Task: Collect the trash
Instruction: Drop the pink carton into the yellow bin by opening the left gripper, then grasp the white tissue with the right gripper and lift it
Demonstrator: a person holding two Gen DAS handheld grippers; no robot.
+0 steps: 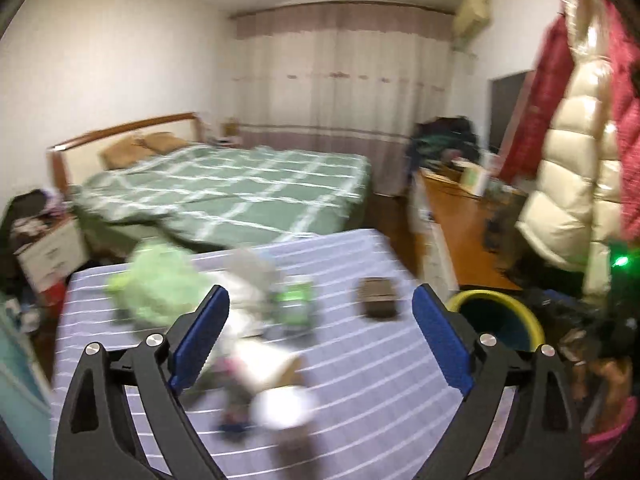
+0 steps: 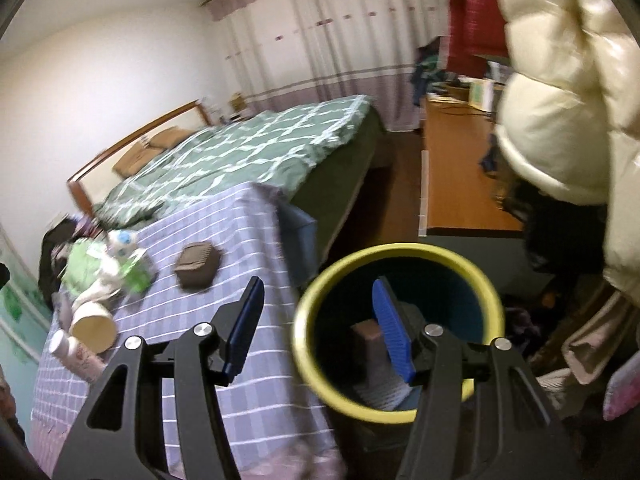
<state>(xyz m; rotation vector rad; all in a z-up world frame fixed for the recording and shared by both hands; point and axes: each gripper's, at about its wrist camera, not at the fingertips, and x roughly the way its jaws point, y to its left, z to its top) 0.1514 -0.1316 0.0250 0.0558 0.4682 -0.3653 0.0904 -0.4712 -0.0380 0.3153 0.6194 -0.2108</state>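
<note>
Both claws gape empty — your right claw hangs over the yellow-rimmed bin, brown block already inside. Your left claw faces the bench, where the paper cup, brown box and green wrappers wait.

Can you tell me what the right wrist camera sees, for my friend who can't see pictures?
The open right gripper hangs above a yellow-rimmed trash bin with a brownish box already inside. Left of the bin, a table with a striped purple cloth holds a paper cup, a white bottle, a brown box and green wrappers.
</note>
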